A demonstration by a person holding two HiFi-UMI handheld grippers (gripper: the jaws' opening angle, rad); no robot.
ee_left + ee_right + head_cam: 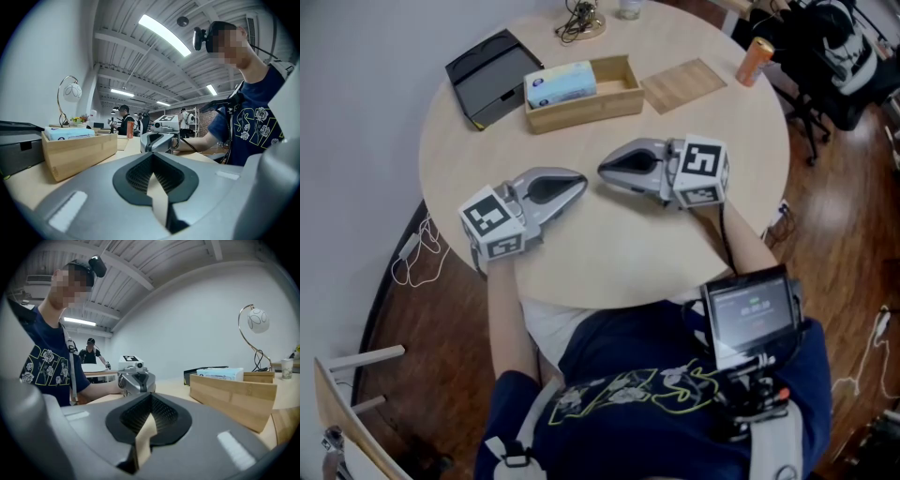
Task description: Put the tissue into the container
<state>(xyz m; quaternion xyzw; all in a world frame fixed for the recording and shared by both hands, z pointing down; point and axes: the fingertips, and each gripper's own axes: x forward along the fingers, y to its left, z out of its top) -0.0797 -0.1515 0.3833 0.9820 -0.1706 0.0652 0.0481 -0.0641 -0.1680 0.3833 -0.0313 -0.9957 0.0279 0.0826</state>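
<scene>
Near edge of the round table (609, 258) sits just in front of the person's torso, with a small screen (748, 314) on the chest rig right of centre; both forearms cross that edge. Left gripper (581, 179) is low on the tabletop, jaws pressed together with nothing between them. Right gripper (603, 170) is the same, closed on itself. The two point tip to tip, close but apart, near the table's middle (whether they rest on the wood, cannot tell). To either side of them the tabletop is bare out to the rim, and a bare strip runs between the tips and the wooden container (581, 116). The container lies with a long wall toward the person. The tissue pack (560, 83) is inside it, filling the left end. A black tray (492, 80) lies just beside its left end, close to the left-far rim. A thin wooden board (682, 84) lies flat just beside its right end. An orange can (756, 60) stands at the far right rim. At the far edge are a lamp base with coiled cable (581, 21) and a glass (629, 8). Off the table there is a dark chair (825, 56) to the right, and a white cable (412, 258) on the wood floor by the left wall.
</scene>
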